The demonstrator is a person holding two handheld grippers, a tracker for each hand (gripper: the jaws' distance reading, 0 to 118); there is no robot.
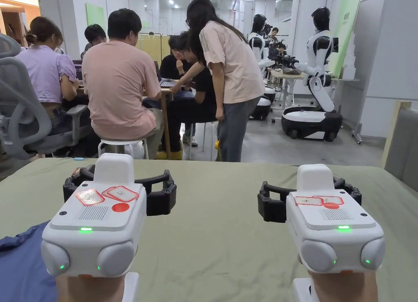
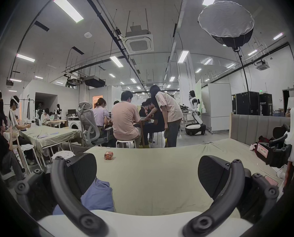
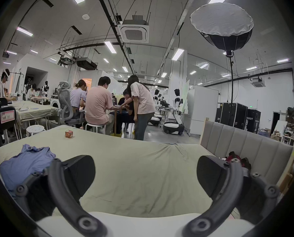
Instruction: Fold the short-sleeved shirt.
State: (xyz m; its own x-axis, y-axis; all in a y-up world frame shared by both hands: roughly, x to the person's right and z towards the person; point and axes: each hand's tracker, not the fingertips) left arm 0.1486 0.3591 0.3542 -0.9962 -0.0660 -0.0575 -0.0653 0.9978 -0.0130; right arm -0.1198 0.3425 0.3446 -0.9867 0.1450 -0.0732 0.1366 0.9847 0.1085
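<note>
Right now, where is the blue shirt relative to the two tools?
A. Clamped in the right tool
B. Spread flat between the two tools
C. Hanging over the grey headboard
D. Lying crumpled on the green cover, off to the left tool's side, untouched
D: the blue shirt lies bunched on the green cover to the left, while the left tool and the right tool stand open and hold nothing.

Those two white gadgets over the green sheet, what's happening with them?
A person holds a left gripper and a right gripper above a green-covered bed. Both have their jaws spread wide, with nothing between them. The blue shirt to be folded lies crumpled off to the left, not yet touched. A small red cube sits near the far edge. Folding has not begun.
</note>
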